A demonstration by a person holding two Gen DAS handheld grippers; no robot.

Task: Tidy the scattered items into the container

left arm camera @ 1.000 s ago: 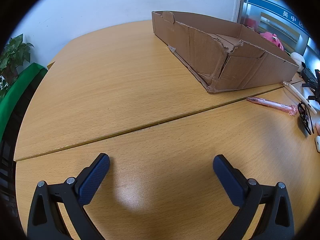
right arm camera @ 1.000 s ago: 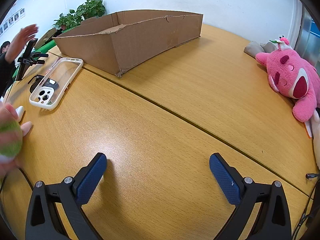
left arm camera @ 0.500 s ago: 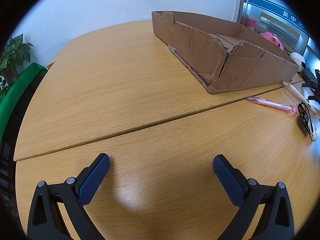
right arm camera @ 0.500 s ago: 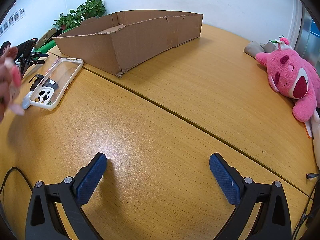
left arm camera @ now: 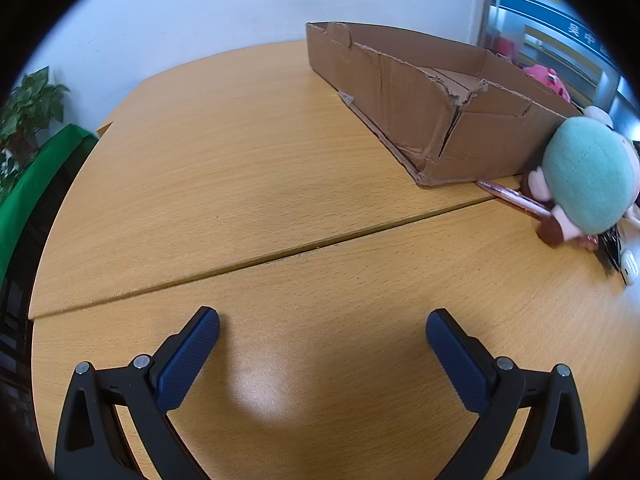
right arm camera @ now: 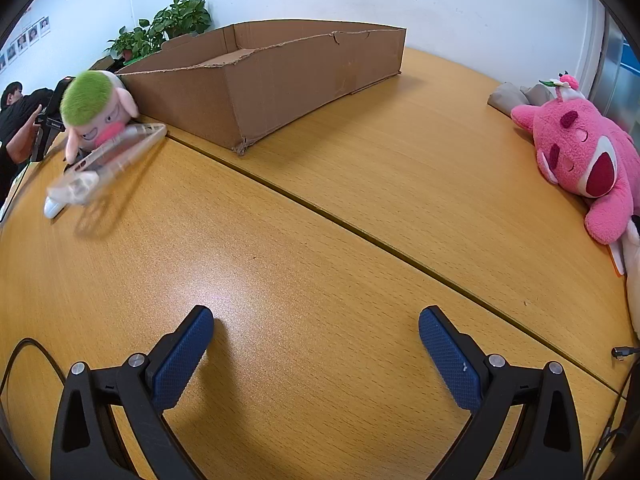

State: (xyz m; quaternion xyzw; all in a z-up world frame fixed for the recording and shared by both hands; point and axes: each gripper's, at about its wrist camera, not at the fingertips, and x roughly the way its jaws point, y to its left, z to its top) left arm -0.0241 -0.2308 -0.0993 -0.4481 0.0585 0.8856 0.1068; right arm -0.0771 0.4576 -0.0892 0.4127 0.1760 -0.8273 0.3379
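My left hand-held gripper (left arm camera: 322, 326) and right hand-held gripper (right arm camera: 316, 322) both hang released and empty over the table (right arm camera: 320, 208). The green-haired plush (right arm camera: 94, 110) lies on a clear phone case (right arm camera: 116, 154) beside the cardboard box (right arm camera: 280, 76); I see a pink pen (left arm camera: 510, 197) just beside the box corner.

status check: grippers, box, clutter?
Left gripper and right gripper open, empty, over bare table. Cardboard box looks empty. Green-haired plush on blurred phone case beside box; pink plush far right.
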